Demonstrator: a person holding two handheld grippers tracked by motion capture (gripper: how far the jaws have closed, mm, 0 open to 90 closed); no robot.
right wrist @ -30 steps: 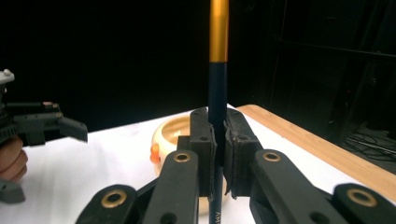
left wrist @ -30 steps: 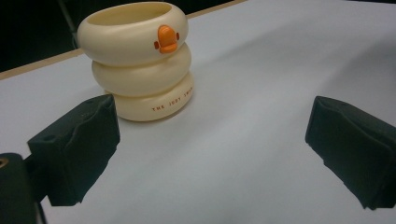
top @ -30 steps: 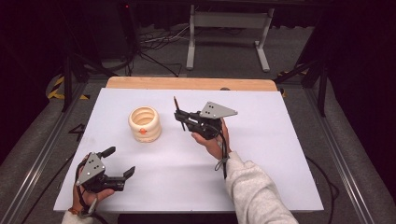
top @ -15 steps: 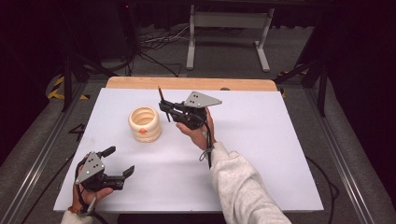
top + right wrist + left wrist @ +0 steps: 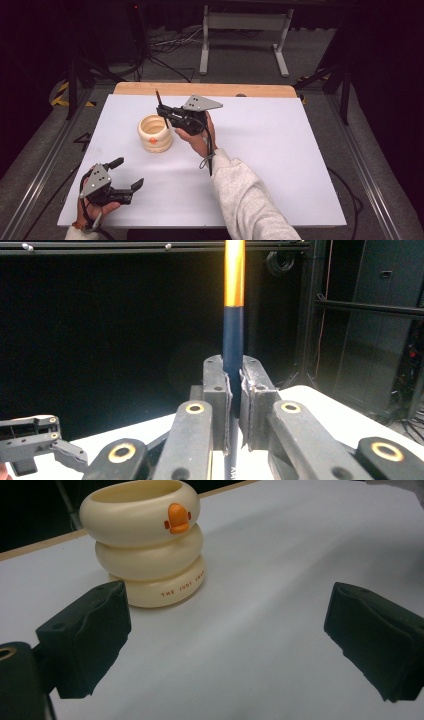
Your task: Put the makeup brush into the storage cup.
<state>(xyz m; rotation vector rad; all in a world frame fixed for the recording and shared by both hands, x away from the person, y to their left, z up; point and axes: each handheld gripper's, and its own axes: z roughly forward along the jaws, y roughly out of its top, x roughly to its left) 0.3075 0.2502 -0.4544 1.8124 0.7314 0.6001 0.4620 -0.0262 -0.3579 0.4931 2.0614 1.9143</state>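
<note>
Holding a slim dark-blue pencil w/ an orange upper section [image 5: 233, 340] in our right gripper [image 5: 167, 114], we've got the jaws pinched tight on its blue shaft, approx at mid-length. From the right gripper view the pencil stands upright between the two black pads [image 5: 216, 390], the orange part rising out of the top of the picture. From the high view, the right gripper sits raised above the white table surface [image 5: 280, 150], just beside and slightly behind the cream ribbed pen cup w/ a small orange duck beak on its front [image 5: 155, 132]; the pencil tip points up and a bit toward the far edge of the table. We can't tell if the pencil's lower end is over the cup's mouth or beside it.

Our left gripper [image 5: 127, 175] rests low near the front-left corner of the table, well apart from the cup, jaws spread wide w/ nothing between them. In the left gripper view the cup [image 5: 145, 545] stands upright on the table beyond the left-hand pad [image 5: 85, 635], beak facing the camera, small lettering on its bottom ring.
</note>
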